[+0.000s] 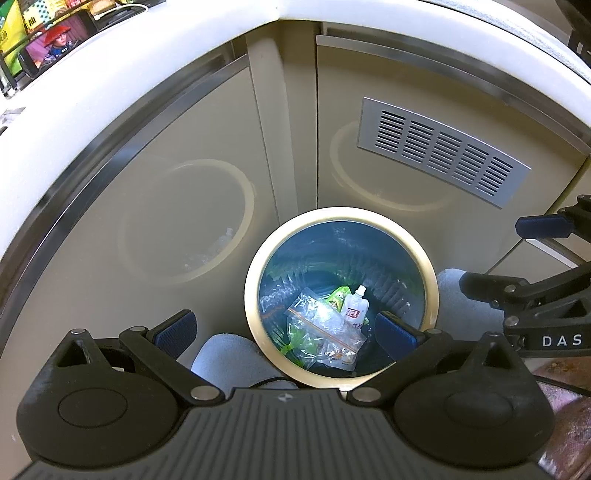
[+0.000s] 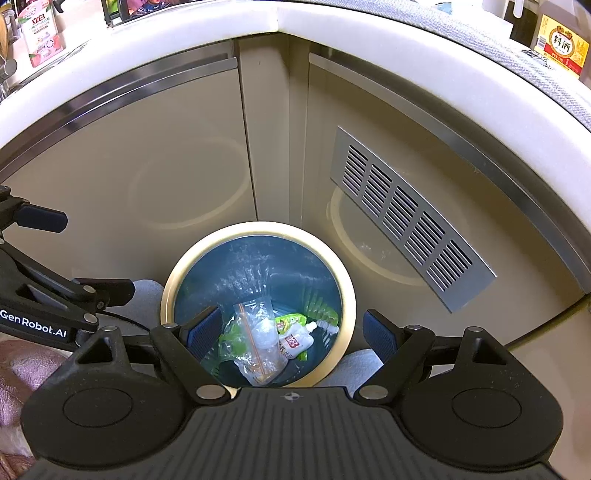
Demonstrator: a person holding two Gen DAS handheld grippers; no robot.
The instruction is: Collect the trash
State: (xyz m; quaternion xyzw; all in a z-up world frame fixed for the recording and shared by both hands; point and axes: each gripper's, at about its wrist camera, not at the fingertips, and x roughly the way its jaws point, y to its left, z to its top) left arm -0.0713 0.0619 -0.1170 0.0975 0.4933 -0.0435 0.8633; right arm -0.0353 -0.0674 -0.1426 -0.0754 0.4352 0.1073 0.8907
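A round bin with a cream rim (image 1: 255, 266) (image 2: 347, 291) and a blue liner stands on the floor in the cabinet corner. Inside lie a clear zip bag (image 1: 325, 325) (image 2: 258, 332), a white spouted pouch (image 1: 355, 306) (image 2: 295, 339) and green wrappers (image 1: 338, 297) (image 2: 290, 319). My left gripper (image 1: 286, 332) is open and empty, held above the bin's near edge. My right gripper (image 2: 291, 332) is open and empty above the bin too. The right gripper shows at the right edge of the left wrist view (image 1: 532, 258), the left gripper at the left of the right wrist view (image 2: 55, 258).
Beige cabinet doors meet in a corner behind the bin, one with a metal vent grille (image 1: 439, 151) (image 2: 406, 218). A white countertop edge (image 1: 110, 66) (image 2: 369, 40) curves above, with packages and bottles (image 2: 40, 29) on it. A pale cloth (image 1: 225, 350) lies beside the bin.
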